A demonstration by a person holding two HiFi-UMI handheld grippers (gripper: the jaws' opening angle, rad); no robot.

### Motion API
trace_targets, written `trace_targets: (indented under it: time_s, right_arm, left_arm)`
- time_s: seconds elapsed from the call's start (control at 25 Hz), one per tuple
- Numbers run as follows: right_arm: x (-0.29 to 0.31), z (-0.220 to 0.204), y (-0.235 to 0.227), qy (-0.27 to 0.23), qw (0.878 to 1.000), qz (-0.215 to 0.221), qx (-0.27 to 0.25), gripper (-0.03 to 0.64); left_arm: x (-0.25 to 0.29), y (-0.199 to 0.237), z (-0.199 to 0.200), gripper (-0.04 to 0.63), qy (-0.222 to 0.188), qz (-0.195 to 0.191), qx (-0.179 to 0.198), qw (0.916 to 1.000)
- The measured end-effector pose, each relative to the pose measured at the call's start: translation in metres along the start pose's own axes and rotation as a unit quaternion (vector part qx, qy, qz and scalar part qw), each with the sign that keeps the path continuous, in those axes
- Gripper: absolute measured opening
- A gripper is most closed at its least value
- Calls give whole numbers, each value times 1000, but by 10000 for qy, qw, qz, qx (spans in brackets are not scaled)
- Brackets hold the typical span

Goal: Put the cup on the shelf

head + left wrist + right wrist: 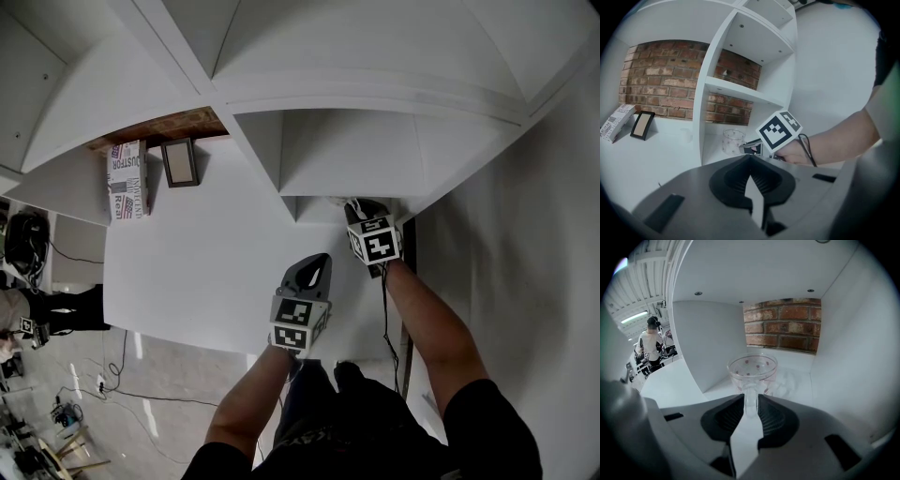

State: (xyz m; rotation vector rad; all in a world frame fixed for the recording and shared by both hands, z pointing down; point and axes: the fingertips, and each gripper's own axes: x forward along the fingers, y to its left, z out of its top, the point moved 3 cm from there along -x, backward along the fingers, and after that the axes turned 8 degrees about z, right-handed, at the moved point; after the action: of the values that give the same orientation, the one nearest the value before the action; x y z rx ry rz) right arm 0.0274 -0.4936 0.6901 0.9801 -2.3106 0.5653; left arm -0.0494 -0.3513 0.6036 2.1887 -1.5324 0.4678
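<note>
Cup (752, 370), handle between right tongs (751, 401)

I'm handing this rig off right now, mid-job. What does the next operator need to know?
Left claw: shut, empty, held back outside the shelf.
Right claw: reaching into the shelf, jaws either side of the cup's handle; the pads look just clear of it.
Glass cup, red-dotted: upright on the floor of the bottom shelf compartment.
Done: the cup is placed.
Left: draw the right claw straight back without snagging the handle.
</note>
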Motion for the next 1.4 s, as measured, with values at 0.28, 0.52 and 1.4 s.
trace_targets:
  time_s: [0.28,0.52,1.4]
  right_arm:
    - [-11,-2,-2,-85,9999,-55,96,123]
    - [-36,-1,4,-298,9995,-52,22,126]
    - [-205,-17,87,-989,9942,401,-102,0]
  left_arm:
    - [-7,-6,2,3,-39,48,2,10000]
    - [-15,-16,7,3,-123,132,-2,9998]
    - [-129,-64,17,3,-554,550,-51,9969]
